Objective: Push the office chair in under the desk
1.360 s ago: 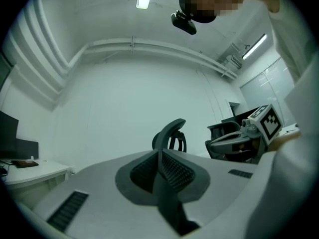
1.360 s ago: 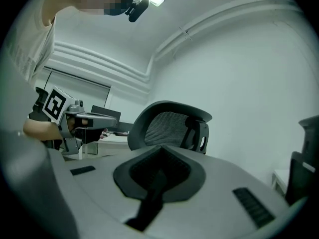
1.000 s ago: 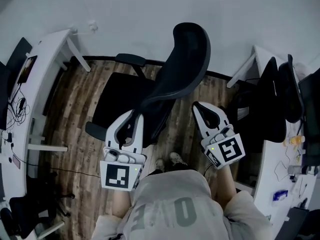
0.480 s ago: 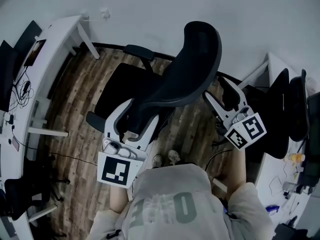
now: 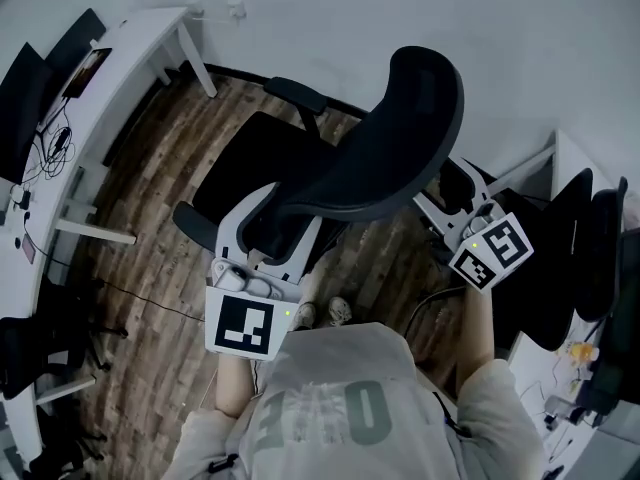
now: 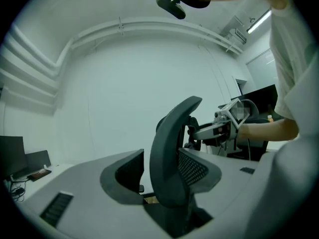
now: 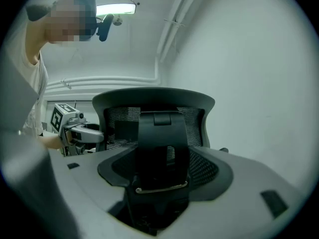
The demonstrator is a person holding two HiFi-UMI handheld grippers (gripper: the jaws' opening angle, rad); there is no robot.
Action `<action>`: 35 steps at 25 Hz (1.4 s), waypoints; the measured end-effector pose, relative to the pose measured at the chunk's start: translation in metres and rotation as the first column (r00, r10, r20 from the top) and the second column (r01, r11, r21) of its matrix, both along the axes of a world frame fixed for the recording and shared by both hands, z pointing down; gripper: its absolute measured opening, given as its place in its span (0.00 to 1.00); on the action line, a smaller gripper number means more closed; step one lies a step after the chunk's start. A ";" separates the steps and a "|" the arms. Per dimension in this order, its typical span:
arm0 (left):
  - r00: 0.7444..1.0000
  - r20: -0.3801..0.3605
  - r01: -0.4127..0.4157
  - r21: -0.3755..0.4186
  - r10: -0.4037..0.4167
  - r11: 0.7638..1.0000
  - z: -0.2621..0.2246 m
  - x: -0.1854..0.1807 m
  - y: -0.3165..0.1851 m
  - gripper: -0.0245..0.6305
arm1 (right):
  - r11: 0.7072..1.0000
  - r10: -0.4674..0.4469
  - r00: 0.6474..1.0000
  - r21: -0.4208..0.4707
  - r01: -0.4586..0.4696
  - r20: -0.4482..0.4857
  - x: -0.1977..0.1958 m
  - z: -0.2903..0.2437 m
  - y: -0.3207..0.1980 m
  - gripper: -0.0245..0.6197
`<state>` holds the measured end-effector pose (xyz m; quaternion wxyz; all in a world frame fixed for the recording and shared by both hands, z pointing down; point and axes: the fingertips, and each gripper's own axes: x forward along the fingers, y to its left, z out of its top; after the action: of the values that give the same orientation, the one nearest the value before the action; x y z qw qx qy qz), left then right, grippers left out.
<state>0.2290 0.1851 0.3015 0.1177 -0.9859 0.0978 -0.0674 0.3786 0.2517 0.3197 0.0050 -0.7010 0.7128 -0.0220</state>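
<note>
The push is barely begun, by my reading. The office chair (image 5: 385, 158) stands out on the wooden floor (image 5: 165, 168), turned part sideways, and no part of it is under either white tabletop. One tabletop (image 5: 130, 43) lies well off beyond the left claw (image 5: 285, 213), on its outer side. The other tabletop (image 5: 565, 158) is just outside the right claw (image 5: 442, 190).

Both claws have just been opening and now stand wide. The left claw has the edge of the chair's backrest between its jaws, with no pad pressing on it. The right claw has the dark spine on the back of the backrest between its jaws, also ungripped. Still to do: set the claws against the backrest, turn the chair to face a tabletop and roll it in.

As for containers, I can make out none. Only a monitor (image 5: 25, 98) and loose cables (image 5: 55, 143) lie on the far tabletop
</note>
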 end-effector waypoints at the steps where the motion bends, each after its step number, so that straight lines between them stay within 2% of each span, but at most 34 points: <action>1: 1.000 0.009 0.004 0.000 -0.004 1.000 0.001 0.001 0.002 0.36 | 1.000 -0.003 1.000 0.006 0.003 -0.001 0.001 0.000 0.001 0.48; 2: 1.000 0.014 0.012 -0.003 -0.012 1.000 0.002 0.002 0.003 0.31 | 1.000 -0.007 1.000 0.007 0.007 -0.002 0.001 0.000 0.001 0.48; 3: 1.000 0.012 0.023 -0.013 -0.023 1.000 0.003 0.003 0.002 0.30 | 1.000 -0.010 1.000 0.005 0.010 -0.003 0.002 0.000 0.000 0.48; 6: 0.999 -0.004 0.043 -0.051 -0.043 0.998 0.002 0.003 -0.003 0.30 | 1.000 -0.013 1.000 -0.008 0.013 -0.006 0.002 -0.002 -0.005 0.48; 19: 0.996 0.027 0.092 -0.056 -0.090 0.994 0.004 0.003 -0.025 0.30 | 0.999 -0.002 1.000 -0.037 0.002 0.001 0.004 -0.003 -0.026 0.48; 30: 0.987 0.046 0.154 -0.051 -0.152 0.987 0.010 -0.031 -0.109 0.30 | 0.999 -0.021 1.000 -0.034 0.021 -0.002 -0.028 0.000 -0.111 0.48; 35: 0.989 0.054 0.143 -0.053 -0.140 0.988 0.012 -0.049 -0.153 0.30 | 1.000 -0.010 1.000 -0.019 0.010 0.000 -0.046 0.003 -0.152 0.48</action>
<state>0.1799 0.0318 0.3133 0.0869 -0.9774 0.1627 -0.1029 0.3322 0.1000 0.3226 -0.0017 -0.6976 0.7159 -0.0288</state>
